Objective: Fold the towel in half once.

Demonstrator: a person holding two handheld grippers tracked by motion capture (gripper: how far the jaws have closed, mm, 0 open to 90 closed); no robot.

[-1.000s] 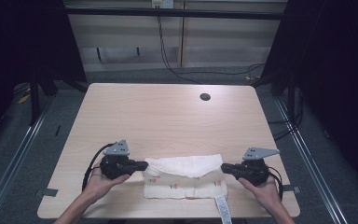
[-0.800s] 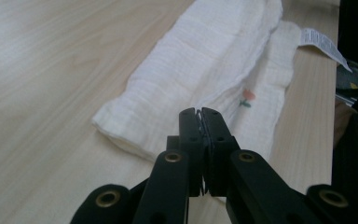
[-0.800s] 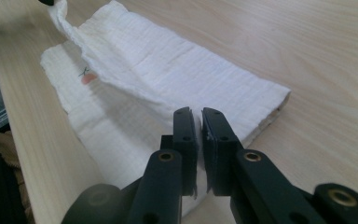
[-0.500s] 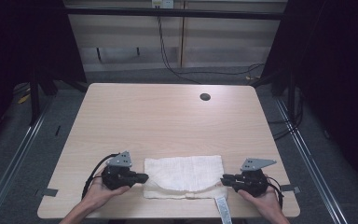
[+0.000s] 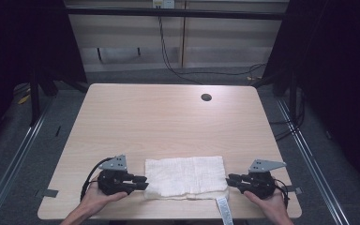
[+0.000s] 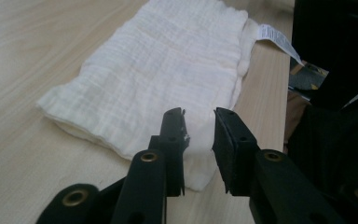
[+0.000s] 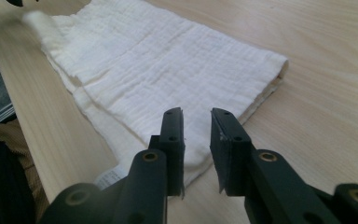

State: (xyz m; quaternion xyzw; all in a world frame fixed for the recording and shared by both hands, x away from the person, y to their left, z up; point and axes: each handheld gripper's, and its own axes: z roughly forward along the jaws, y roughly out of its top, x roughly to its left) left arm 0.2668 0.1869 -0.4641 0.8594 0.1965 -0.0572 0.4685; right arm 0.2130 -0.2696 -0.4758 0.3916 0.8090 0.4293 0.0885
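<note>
Resting at the near left of the light wooden desk, the left hand-held gripper lies in the person's left hand, a black cable looping from its back. Its jaws point right, at the left short edge of the folded white cloth. In the left gripper view this hand-held gripper has its jaws parted by a narrow gap with nothing between them, the tips just over the cloth's nearest corner.

The cloth lies flat near the desk's front edge, between the two tools, folded into a layered rectangle with lower layers peeking out along the near side. A white care tag sticks out from its near right corner toward the desk's edge.

At the right, the right hand-held gripper sits in the person's right hand, jaws pointing left at the cloth's right short edge. In the right gripper view it is likewise slightly open and empty, tips over the cloth's border.

A dark round hole sits far back on the desk.
</note>
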